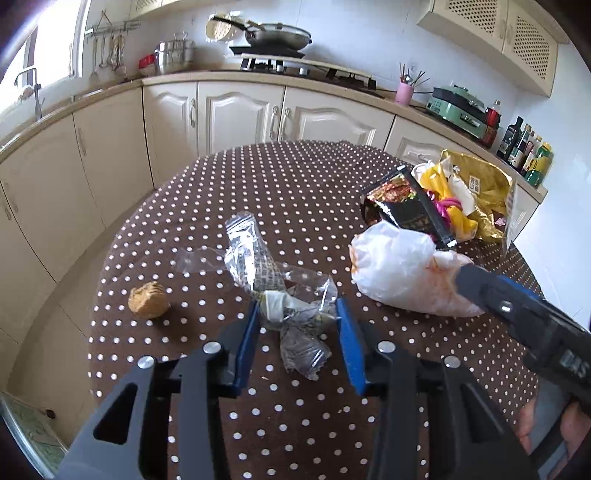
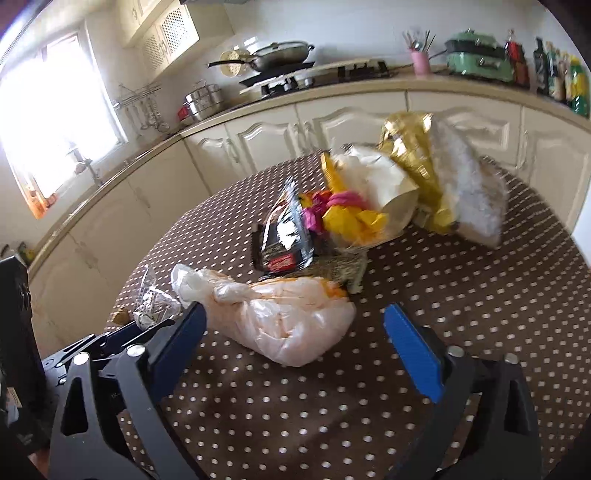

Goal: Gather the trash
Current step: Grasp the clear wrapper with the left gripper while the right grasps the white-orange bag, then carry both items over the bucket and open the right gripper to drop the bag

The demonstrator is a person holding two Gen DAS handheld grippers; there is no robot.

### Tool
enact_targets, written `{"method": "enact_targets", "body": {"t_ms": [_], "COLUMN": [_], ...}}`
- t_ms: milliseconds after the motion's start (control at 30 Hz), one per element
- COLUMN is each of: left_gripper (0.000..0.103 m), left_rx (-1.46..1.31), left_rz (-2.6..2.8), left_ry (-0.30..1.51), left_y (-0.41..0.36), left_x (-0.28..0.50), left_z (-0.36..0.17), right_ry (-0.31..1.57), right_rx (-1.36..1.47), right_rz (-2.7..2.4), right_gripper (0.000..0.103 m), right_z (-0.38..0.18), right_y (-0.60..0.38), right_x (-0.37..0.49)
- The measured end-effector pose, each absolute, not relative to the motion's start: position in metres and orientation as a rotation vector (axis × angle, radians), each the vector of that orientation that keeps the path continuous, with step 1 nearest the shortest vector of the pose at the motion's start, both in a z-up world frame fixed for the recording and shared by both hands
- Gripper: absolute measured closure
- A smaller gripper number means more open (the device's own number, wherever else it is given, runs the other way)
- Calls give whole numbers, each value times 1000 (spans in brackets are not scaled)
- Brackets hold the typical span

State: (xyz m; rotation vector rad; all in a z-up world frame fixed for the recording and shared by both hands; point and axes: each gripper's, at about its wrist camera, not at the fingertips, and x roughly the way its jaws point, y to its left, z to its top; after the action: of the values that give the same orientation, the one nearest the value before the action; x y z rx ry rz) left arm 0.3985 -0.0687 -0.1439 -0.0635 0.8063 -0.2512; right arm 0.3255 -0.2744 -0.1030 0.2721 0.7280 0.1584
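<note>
Blue pads [image 1: 246, 343] of my left claw [image 1: 295, 328] flank, ungripped, the crinkly clear wrapper [image 1: 280, 295]; half-open right claw [image 2: 295, 332] may shove the white bag [image 2: 280, 321] toward twelve o'clock.

A brown cloth with white polka dots [image 1: 295, 192] covers the round desk. Behind it runs a row of cream panelled cabinet doors [image 1: 236, 110] under a beige counter [image 1: 110, 90]. On the counter sits a black gas hob [image 1: 306, 70] carrying a steel wok with a dark handle [image 1: 277, 35], with stacked steel pots [image 1: 175, 55] to its left. Further right stand a pink cup of utensils [image 1: 404, 92], a mint-green electric cooker [image 1: 460, 109] and several dark bottles [image 1: 524, 147]. Ladles hang from a wall rail [image 1: 110, 48] near the bright window [image 2: 55, 122].
</note>
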Motion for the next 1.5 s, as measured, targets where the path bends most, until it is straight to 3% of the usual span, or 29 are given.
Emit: {"method": "enact_targets", "body": {"t_ms": [67,200,300,400,700,967,1233,1500], "left_gripper": [63,63,63,63,63,63,63,63], "left_rx": [-72,-92,-112,-124,-163,-229,-298,-368], "left_rz": [-266,-310,-336,-357,-387,-280,-113,25], "left_ry": [796,767,751,730,656,617,662,799], "left_y": [-66,-64,-62,-58,-25,57,155,225], "left_x": [390,371,358,343,287,238,211,223], "left_z": [-142,-134,-128,-119,-95,-90,-122,-191], "right_ry": [747,712,682,641,515,503,562,689], "right_rx": [282,282,256,222,159,111,45,-47], "right_rz": [170,179,175,167,205,342,508,604], "right_gripper": [45,66,77,82,84,84,84,84], "right_z": [-105,-97,-90,-80,-36,-24,-47,-115], "right_y": [-274,-275,-272,-266,-242,-171,-72,21], "right_x": [326,313,296,277,231,223,228,252]}}
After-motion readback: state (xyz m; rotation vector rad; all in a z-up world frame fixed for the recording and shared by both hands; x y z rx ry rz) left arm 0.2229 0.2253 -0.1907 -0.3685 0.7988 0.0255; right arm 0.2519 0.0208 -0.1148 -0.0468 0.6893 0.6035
